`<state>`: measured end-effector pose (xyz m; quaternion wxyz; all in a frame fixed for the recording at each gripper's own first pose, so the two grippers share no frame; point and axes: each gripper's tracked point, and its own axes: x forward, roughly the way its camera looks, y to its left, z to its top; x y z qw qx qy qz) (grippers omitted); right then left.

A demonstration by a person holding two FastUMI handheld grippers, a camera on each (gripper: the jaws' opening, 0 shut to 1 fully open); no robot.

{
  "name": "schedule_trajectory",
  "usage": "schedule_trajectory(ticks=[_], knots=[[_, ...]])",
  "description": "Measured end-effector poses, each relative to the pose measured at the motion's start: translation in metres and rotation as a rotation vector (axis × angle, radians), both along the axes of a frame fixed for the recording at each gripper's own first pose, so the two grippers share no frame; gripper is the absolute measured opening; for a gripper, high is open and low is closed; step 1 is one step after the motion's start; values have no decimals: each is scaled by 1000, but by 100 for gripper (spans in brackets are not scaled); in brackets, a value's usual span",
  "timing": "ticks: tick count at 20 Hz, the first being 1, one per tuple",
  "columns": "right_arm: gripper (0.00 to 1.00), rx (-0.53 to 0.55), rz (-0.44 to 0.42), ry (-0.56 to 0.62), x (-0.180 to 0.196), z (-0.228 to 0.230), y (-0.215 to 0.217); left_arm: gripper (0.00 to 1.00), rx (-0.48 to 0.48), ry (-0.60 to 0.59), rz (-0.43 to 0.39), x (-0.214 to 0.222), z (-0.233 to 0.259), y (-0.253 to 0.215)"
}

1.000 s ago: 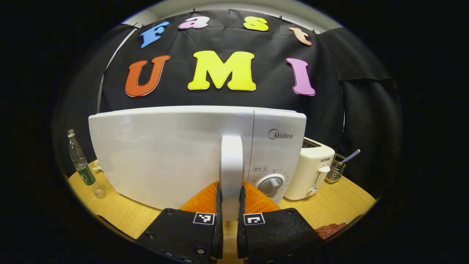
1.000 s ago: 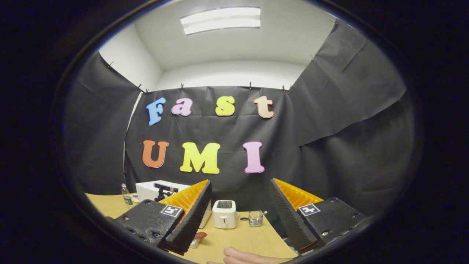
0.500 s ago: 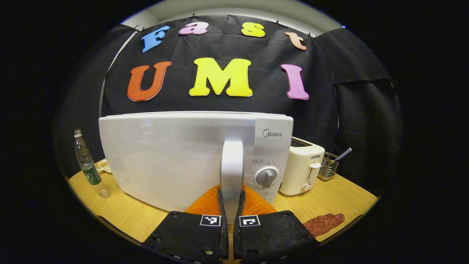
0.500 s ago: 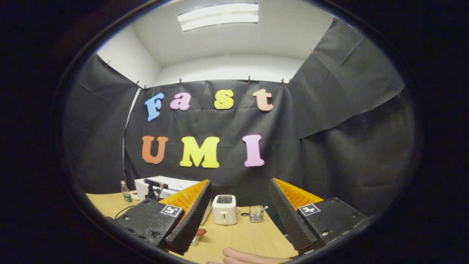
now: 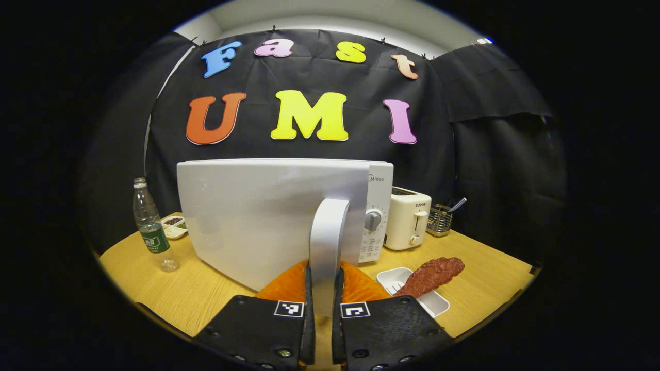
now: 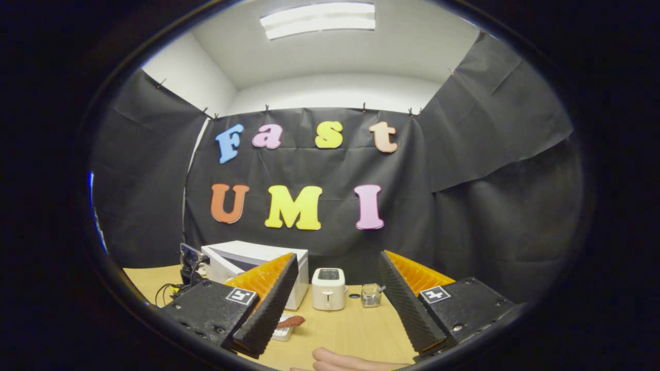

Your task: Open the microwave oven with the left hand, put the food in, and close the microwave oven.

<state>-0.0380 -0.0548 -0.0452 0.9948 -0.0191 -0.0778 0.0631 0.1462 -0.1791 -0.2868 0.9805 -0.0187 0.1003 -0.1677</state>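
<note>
Left gripper (image 5: 322,309) is clamped on the microwave door handle (image 5: 326,242), both fingers pressing its sides; the white door (image 5: 258,216) is swung partly out from the microwave (image 5: 379,206). Right gripper (image 6: 335,304) is spread wide, holding nothing, raised above the wooden table (image 6: 350,330). Food, a reddish-brown meat piece (image 5: 430,273), lies across a white tray (image 5: 435,304) on the table, near and right of the microwave. Toaster (image 5: 407,221) just right of the microwave, wire basket (image 5: 441,220) beyond it. Water bottle (image 5: 149,226) and a small dish (image 5: 174,225) at the left. Fingers of a hand (image 6: 350,360) at the near edge in the right gripper view.
</note>
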Motion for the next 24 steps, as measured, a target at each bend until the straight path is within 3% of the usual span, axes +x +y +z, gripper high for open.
schedule_trajectory(ticks=[4, 7, 8, 9, 10, 11, 12, 13, 19, 20, 21, 24], knots=[[100, -30, 46, 6, -8, -7, 27, 11, -16, -8, 28, -39, 1, 53], [100, -39, 82, 15, -10, -16, 48, 16, -15, 55, 98, -75, -11, 109], [100, -40, 97, 20, -10, -19, 56, 26, -23, 70, 112, -91, -14, 125], [90, -40, 111, 23, -10, -22, 62, 36, -35, 70, 132, -105, -12, 144], [100, -39, 122, 28, -10, -25, 68, 43, -40, 56, 151, -115, -7, 161], [100, -37, 130, 36, -8, -29, 73, 55, -39, 56, 165, -127, -2, 175], [100, -36, 136, 47, -6, -32, 78, 92, -41, 52, 190, -134, 1, 190], [100, -35, 141, 59, -5, -36, 83, 96, -44, 49, 213, -144, 7, 204], [100, -33, 144, 94, 2, -48, 94, 94, -40, 32, 276, -171, 31, 243], [89, -32, 141, 96, 3, -50, 94, 94, -44, 26, 285, -174, 37, 247], [100, -33, 135, 97, 5, -50, 93, 94, -52, 14, 291, -174, 43, 250], [100, -38, 121, 106, 15, -56, 90, 94, -60, -20, 274, -173, 67, 241]])
